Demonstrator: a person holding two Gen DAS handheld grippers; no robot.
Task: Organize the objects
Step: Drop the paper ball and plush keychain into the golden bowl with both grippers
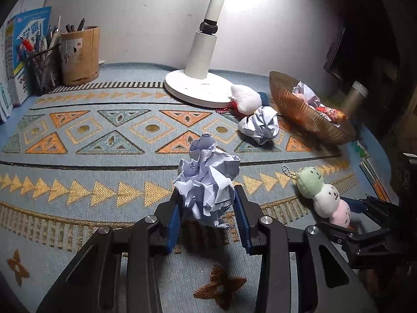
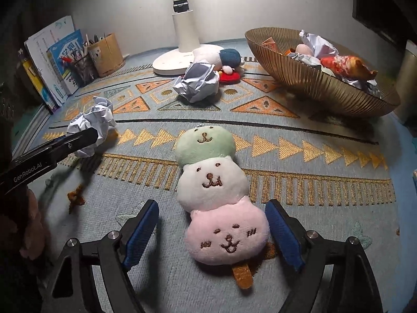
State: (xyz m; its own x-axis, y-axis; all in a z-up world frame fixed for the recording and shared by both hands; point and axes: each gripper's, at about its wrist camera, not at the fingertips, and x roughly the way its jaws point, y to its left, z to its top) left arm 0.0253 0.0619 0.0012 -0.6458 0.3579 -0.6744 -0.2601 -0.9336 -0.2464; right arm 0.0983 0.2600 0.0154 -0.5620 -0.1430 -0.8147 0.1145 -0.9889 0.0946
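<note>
Left gripper [image 1: 208, 219], jaws drawn in on a crumpled paper ball [image 1: 207, 180], presumably bound for the ribbed bowl [image 1: 299, 112] at two o'clock. Right gripper [image 2: 212, 237] stands wide, unclamped, straddling the pink end of a three-faced plush [image 2: 216, 198], apparently ready to close. Only the right view shows the plush's stick and the bowl's contents.

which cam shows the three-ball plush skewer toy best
The right wrist view. There the plush skewer toy lies centred between the open right gripper fingers, all three faces and the stick visible. The left wrist view shows it only small at the right edge, seen from the side, its stick end hidden.
</note>
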